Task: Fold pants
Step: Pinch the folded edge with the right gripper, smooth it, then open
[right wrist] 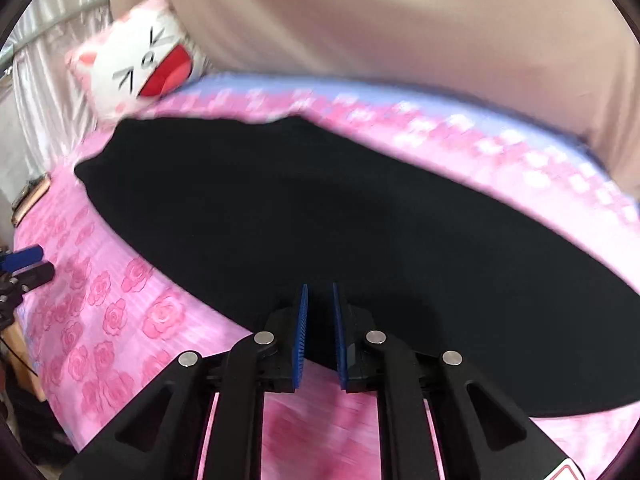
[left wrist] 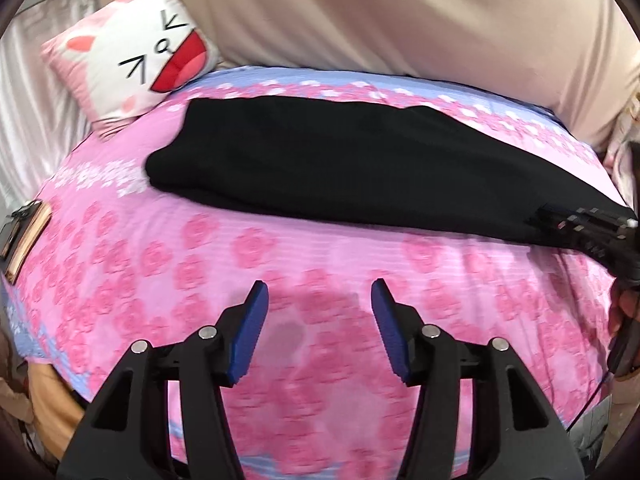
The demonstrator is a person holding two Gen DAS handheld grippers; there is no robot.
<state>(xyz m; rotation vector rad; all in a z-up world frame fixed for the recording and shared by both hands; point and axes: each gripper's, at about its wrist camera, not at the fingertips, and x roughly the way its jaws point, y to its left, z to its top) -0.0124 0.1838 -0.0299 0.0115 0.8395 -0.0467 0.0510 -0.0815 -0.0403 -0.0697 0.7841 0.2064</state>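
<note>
- Black pants (left wrist: 320, 164) lie flat across the bed (left wrist: 280, 264), spread over the pink rose-print cover, one end near the cat pillow (left wrist: 140, 52) at the far left corner.
- The pants look doubled over at that left end, a thick rounded fold showing from the left wrist view.
- Left tool (left wrist: 319, 300) hangs over bare bedcover on the near side of the pants, its blue pads (left wrist: 252, 332) spread wide apart, nothing between them, and not touching the cloth.
- Right tool (right wrist: 320, 320) is down at the near edge of the pants, blue pads (right wrist: 301, 332) drawn close with only a narrow gap left, and black cloth sits in that gap.
- Whether that pinch is firm on the cloth I cannot tell for sure; the right wrist view is smeared with blur.
- From the left wrist view, the right tool shows at the far right, its tip meeting the narrow end of the pants.
- A beige curtain or sheet (left wrist: 400, 12) hangs behind the bed.
- A dark, brown-edged flat thing (left wrist: 24, 236) lies at the left edge of the bed; I cannot make out what it is.
</note>
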